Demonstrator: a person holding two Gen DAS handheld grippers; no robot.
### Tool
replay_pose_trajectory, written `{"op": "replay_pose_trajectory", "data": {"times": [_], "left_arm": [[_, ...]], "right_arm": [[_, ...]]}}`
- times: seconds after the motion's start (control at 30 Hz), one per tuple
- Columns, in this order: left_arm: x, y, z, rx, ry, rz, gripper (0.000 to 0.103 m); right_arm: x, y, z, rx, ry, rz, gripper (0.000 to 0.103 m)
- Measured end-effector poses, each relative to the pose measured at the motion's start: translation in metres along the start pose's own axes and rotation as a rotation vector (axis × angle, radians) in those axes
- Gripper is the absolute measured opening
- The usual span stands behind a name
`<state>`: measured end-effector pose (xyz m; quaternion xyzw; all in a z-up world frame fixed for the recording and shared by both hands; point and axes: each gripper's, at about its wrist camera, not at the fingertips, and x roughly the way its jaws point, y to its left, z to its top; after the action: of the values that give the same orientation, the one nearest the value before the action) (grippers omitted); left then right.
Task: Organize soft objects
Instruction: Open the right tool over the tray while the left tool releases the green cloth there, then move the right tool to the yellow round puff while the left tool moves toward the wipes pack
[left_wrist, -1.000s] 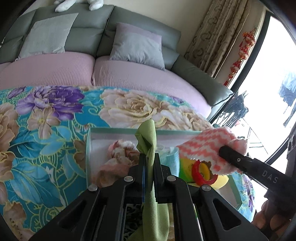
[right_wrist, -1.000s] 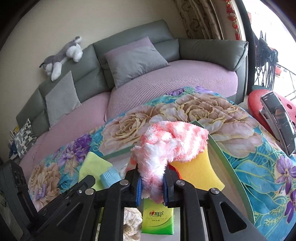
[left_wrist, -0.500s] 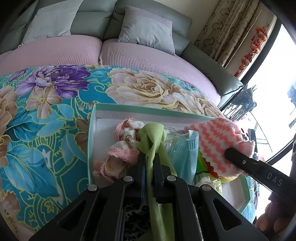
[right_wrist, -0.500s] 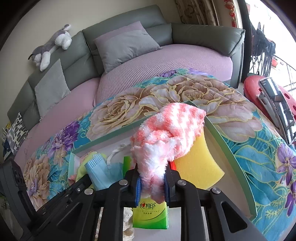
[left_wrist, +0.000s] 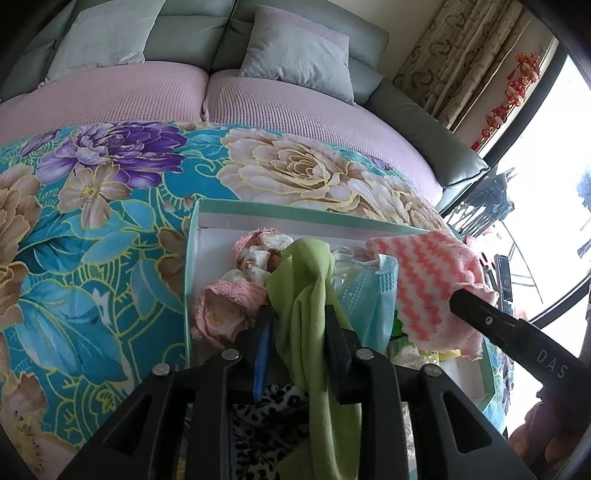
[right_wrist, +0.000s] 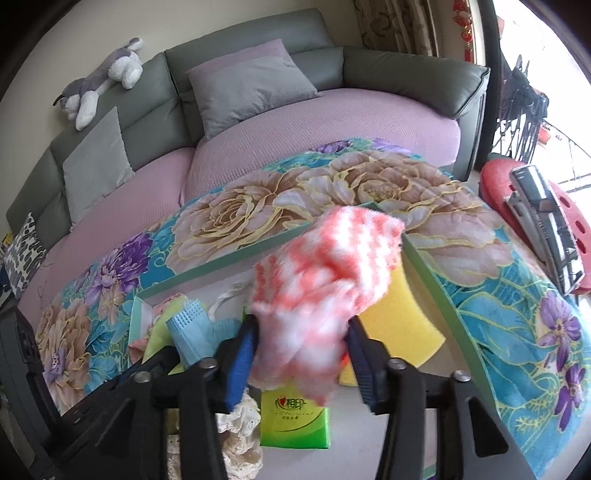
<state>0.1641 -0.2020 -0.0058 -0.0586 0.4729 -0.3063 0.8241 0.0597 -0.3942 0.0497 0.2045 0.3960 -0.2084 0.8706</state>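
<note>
Both grippers hang over the green tray (left_wrist: 258, 212) on the floral desk (left_wrist: 92, 229), and both have just been opening their jaws. The left gripper (left_wrist: 299, 328) stands part open with the green cloth (left_wrist: 306, 295) draped between its jaws, seemingly loose now, its top slumped onto the pink bundle (left_wrist: 229, 306) and the blue mask (left_wrist: 373, 295) in the tray. The right gripper (right_wrist: 301, 343) is about half open; the pink striped towel (right_wrist: 325, 280) sits blurred between its jaws, seemingly slipping free above the yellow sponge (right_wrist: 402, 317) and the green tissue pack (right_wrist: 295, 421).

The risks: the cloth's long tail trails back near the left gripper, so it may snag on a jaw and be dragged out when the hand withdraws. The towel could land half over the right rim and slide onto the desk. The tray is also crowded, so both pieces may pile high rather than settle.
</note>
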Motion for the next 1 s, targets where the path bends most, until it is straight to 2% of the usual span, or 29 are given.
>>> {"op": "replay_pose_trajectory", "data": {"times": [0.13,0.3,0.4,0.5,0.63,0.7,0.83,1.0], "left_arm": [[-0.007,-0.001,0.001,0.009,-0.007,0.014,0.039],[-0.020,0.001,0.004,0.004,-0.031,0.038,0.050],[-0.028,0.007,0.006,-0.013,-0.038,0.075,0.061],[-0.038,0.013,0.009,-0.016,-0.063,0.117,0.063],[-0.055,0.025,0.010,-0.032,-0.105,0.165,0.072],[-0.062,0.032,0.011,-0.041,-0.123,0.202,0.074],[-0.073,0.053,0.011,-0.080,-0.151,0.319,0.086],[-0.086,0.090,0.008,-0.173,-0.141,0.452,0.087]], "right_arm": [[-0.006,-0.001,0.002,-0.003,-0.011,-0.013,0.054],[-0.011,-0.001,0.003,-0.007,-0.022,-0.032,0.064],[-0.012,-0.003,0.004,-0.001,-0.021,-0.043,0.070],[-0.011,-0.002,0.004,-0.001,-0.021,-0.040,0.071],[-0.015,0.004,0.004,-0.020,-0.040,-0.033,0.074],[-0.020,0.010,0.004,-0.035,-0.058,-0.023,0.074],[-0.029,0.027,0.004,-0.067,-0.094,0.010,0.074],[-0.031,0.060,-0.001,-0.153,-0.103,0.063,0.074]]}}
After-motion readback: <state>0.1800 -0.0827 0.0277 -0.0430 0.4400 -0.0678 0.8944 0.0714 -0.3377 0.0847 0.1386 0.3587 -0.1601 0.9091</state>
